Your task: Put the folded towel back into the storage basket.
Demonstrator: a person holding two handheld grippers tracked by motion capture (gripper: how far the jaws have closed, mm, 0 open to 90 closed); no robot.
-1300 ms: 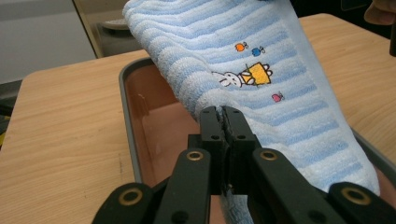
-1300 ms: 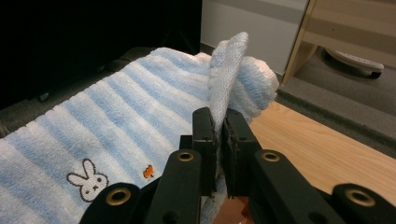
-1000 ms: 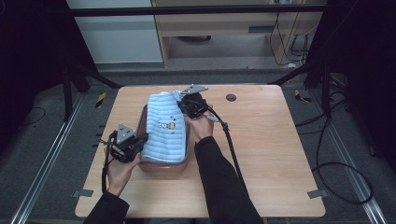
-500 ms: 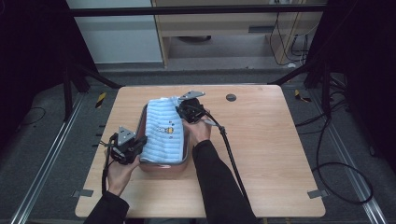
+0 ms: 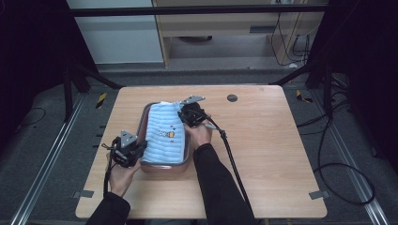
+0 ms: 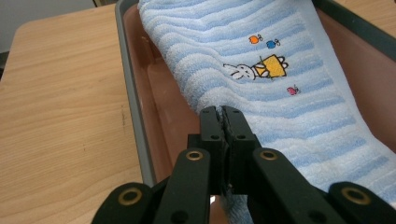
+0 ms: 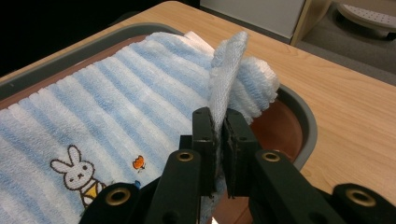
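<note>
Terry towel [image 5: 165, 137] is draped in the tray [image 5: 146, 114]; its edges are pinched by the left gripper [image 6: 222, 113] and right gripper [image 7: 218, 122]; uneven lowering could bunch it over the rim.

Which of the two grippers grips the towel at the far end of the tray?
The right gripper: its fingers pinch a raised towel edge at the tray's far end, while the left gripper grips the near corner.

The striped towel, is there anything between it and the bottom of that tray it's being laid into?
Nothing visible. The towel already drapes into the tray, and the bare tray floor beside it is free of objects. The left gripper and right gripper are each shut on a towel edge, with nothing between pads and cloth.
</note>
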